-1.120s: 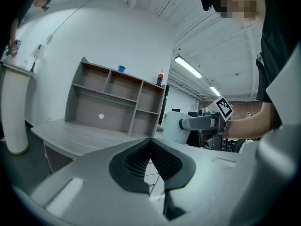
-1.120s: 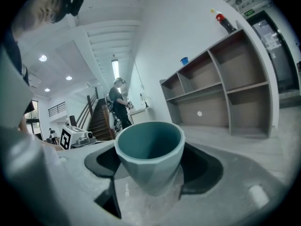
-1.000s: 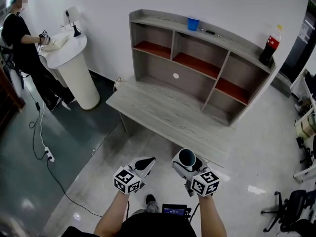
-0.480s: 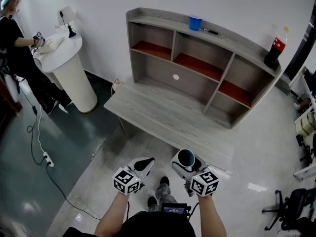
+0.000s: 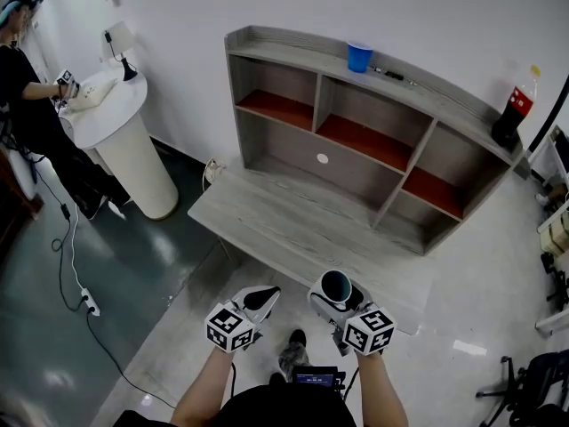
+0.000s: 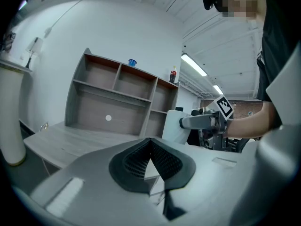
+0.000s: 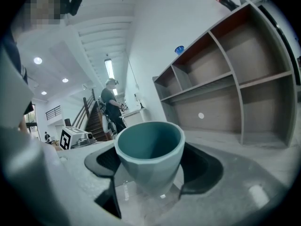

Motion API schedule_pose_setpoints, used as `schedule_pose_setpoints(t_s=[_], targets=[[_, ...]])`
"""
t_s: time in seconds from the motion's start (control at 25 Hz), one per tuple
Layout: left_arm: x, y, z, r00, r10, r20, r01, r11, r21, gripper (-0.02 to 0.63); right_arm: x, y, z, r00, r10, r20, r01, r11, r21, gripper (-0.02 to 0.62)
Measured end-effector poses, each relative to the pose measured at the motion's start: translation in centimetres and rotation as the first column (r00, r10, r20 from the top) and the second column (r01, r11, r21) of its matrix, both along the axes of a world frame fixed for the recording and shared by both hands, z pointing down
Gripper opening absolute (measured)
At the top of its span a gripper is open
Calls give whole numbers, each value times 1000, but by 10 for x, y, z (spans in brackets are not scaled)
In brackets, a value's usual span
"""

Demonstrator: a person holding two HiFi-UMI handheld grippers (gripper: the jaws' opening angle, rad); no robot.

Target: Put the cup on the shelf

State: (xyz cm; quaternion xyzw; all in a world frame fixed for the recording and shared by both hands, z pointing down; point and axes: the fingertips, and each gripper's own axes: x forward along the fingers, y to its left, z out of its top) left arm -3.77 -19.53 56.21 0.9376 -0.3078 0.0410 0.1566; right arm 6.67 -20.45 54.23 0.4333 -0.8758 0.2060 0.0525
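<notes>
A pale teal cup (image 5: 336, 286) sits upright between the jaws of my right gripper (image 5: 334, 292), which is shut on its sides. In the right gripper view the cup (image 7: 150, 157) fills the centre, and the right gripper (image 7: 151, 171) grips its lower body. The grey wooden shelf unit (image 5: 293, 57) with red compartment floors stands on a desk (image 5: 284, 216) ahead of both grippers; the same shelf unit (image 7: 244, 86) shows in that view too. My left gripper (image 5: 263, 295) hovers beside the right one, shut with nothing in it; the left gripper (image 6: 151, 144) shows its pads meeting.
A blue cup (image 5: 359, 57) and a cola bottle (image 5: 514, 107) stand on the shelf's top board. At the far left a person (image 5: 27, 78) stands by a white round pedestal table (image 5: 133, 140). A cable with a power strip (image 5: 89, 283) lies on the floor at left.
Both grippers, with the cup in the right one, have come closer to the desk's front edge. The shelf now sits nearer and further right in the head view.
</notes>
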Motion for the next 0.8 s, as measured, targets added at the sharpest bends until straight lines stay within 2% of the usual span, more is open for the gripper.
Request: schedule_pose_setpoints(t_s=[0.4,0.8], targets=[[9,-100,-16,1000,-25,13,25,999,22,2,11,-101,-12,1000,-26,8,25,1000,15,377],[22,-160,-18,998,-47,31,46,999,23,2,25,-166,-11,998,-56,16,56,998,11,377]])
